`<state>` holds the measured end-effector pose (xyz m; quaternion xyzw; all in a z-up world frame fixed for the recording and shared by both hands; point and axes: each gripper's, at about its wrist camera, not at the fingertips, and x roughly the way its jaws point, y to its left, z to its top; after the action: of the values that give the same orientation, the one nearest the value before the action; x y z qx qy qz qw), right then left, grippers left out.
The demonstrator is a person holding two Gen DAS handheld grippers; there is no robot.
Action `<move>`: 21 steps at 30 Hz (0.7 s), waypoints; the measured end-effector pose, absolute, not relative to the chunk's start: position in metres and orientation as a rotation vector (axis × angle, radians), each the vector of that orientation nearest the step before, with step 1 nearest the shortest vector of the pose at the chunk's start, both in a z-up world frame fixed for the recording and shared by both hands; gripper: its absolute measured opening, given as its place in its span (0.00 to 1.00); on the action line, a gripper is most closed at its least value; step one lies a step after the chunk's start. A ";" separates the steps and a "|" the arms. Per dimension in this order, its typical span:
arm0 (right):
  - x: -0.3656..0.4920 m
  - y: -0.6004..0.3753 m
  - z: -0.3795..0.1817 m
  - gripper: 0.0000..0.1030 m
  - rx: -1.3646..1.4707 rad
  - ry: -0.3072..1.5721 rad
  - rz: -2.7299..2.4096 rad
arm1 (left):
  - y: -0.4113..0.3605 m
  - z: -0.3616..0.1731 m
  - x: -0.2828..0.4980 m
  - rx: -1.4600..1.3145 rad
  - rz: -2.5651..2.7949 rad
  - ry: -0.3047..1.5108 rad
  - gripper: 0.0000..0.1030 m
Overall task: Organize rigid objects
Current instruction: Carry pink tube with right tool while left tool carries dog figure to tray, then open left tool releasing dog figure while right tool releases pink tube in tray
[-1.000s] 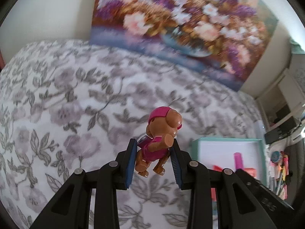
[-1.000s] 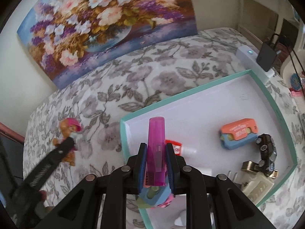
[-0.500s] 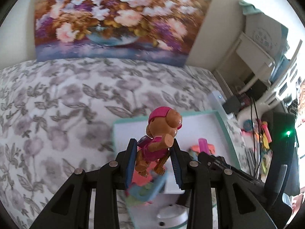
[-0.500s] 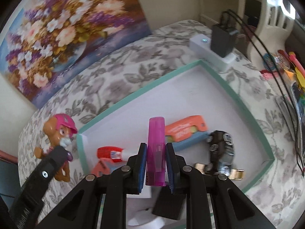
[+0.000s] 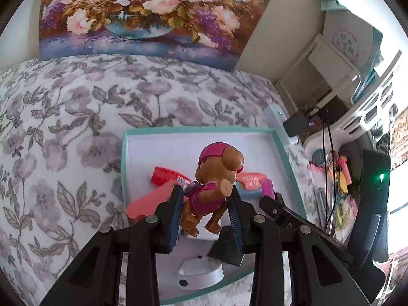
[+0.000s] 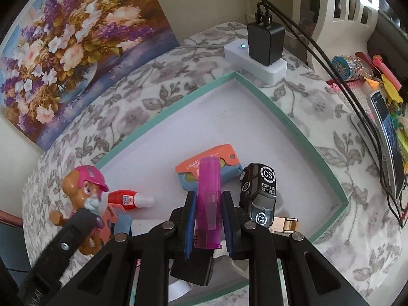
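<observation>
My left gripper [image 5: 205, 213] is shut on a brown toy dog [image 5: 214, 186] with a pink helmet, held above the white tray [image 5: 199, 129] with a teal rim. The same toy dog [image 6: 83, 193] shows at the left of the right wrist view. My right gripper [image 6: 207, 221] is shut on a translucent pink tube [image 6: 207, 199], also over the tray [image 6: 288, 117]. In the tray lie a red glue bottle [image 6: 127, 200], an orange and blue carrot knife toy [image 6: 211, 165], a dark toy car [image 6: 260, 193], a coral flat piece [image 5: 150, 200] and a white plug [image 5: 201, 271].
A flowered grey bedspread [image 5: 63, 132] lies under the tray. A flower painting [image 5: 142, 15] leans on the wall behind. A white power strip [image 6: 255, 62] with a black charger [image 6: 265, 40] and cables sits past the tray's far corner. A phone [image 6: 386, 132] and cluttered stationery are at the right.
Both grippers have swung from the bedspread side to over the tray, each keeping its object. The toy dog now hangs above the tray's contents, and the pink tube sits near the toy car.
</observation>
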<state>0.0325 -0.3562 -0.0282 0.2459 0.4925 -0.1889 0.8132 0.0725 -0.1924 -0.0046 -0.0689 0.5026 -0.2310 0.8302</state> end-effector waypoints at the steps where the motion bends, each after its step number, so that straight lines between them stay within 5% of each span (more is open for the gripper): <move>1: 0.033 -0.356 -0.030 0.20 0.526 1.056 -0.402 | -0.195 -0.007 0.072 -0.135 -0.491 1.072 0.35; 21: 0.035 -0.353 -0.041 0.22 0.522 1.114 -0.388 | -0.194 -0.020 0.074 -0.109 -0.446 1.131 0.37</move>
<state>0.0349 -0.3534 -0.0407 0.2431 0.5190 -0.1810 0.7992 0.0740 -0.1943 -0.0198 -0.0512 0.5311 -0.2094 0.8194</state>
